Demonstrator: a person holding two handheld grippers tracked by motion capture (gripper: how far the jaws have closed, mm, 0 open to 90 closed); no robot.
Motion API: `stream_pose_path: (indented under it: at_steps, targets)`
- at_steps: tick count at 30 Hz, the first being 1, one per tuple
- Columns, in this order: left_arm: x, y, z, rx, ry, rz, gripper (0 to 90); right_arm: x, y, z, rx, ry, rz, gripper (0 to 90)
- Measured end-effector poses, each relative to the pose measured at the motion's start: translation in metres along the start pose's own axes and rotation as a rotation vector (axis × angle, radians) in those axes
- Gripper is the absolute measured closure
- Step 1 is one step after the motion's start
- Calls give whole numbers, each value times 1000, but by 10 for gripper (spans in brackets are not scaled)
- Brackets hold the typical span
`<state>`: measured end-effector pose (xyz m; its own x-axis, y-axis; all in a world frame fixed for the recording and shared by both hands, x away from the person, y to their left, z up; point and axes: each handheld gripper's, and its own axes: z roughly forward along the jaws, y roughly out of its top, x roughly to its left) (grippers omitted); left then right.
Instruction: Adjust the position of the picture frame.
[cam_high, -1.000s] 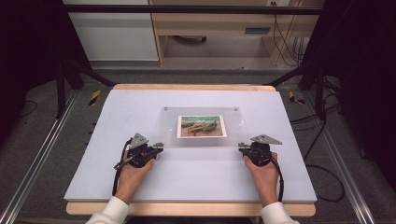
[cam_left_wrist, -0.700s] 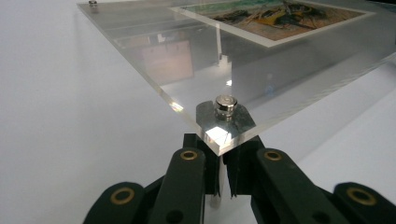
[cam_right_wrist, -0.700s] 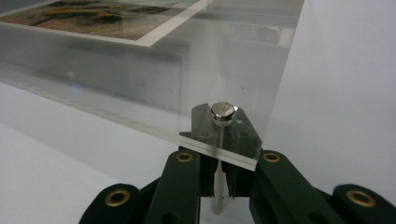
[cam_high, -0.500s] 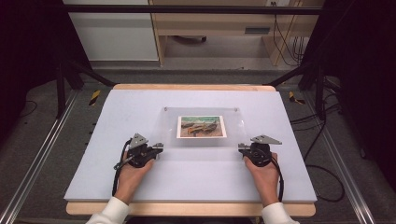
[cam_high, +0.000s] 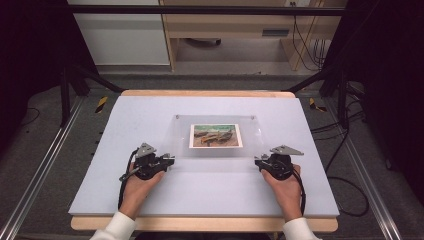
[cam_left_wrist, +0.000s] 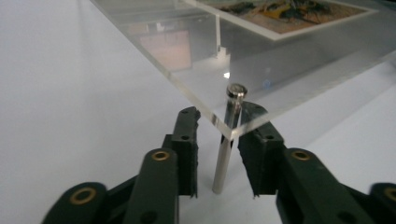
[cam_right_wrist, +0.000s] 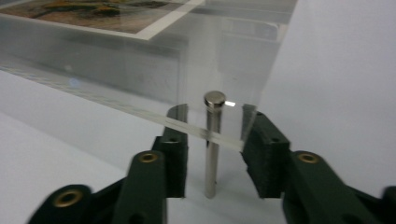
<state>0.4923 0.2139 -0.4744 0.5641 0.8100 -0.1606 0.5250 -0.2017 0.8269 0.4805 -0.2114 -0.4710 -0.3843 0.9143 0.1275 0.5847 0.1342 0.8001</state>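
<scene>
I have each hand-held gripper, left (cam_high: 168, 160) and right (cam_high: 258, 161), spread around a standoff pin (cam_left_wrist: 227, 140) of the acrylic frame (cam_high: 180, 137); nothing gripped yet, seemingly.

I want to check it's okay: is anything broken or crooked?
Nothing stands out. The clear frame sits level on its metal posts, picture flat. The left gripper and right gripper are open around the near corner posts.
</scene>
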Motion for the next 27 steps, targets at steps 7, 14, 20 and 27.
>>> stream_pose_path:
  at_steps: [7,14,20,27]
  targets:
    - [-8,2,-8,-10,-13,33,464,-3,-4,-15,-7,-29,-12,420]
    - [-5,2,-16,-6,-37,39,249,-3,-6,-27,-24,-63,-53,237]
    - [-4,5,-24,-12,-76,31,120,-2,-5,-32,-43,-51,-51,144]
    - [0,14,-38,-97,-80,10,66,1,0,-38,-82,-29,-48,95]
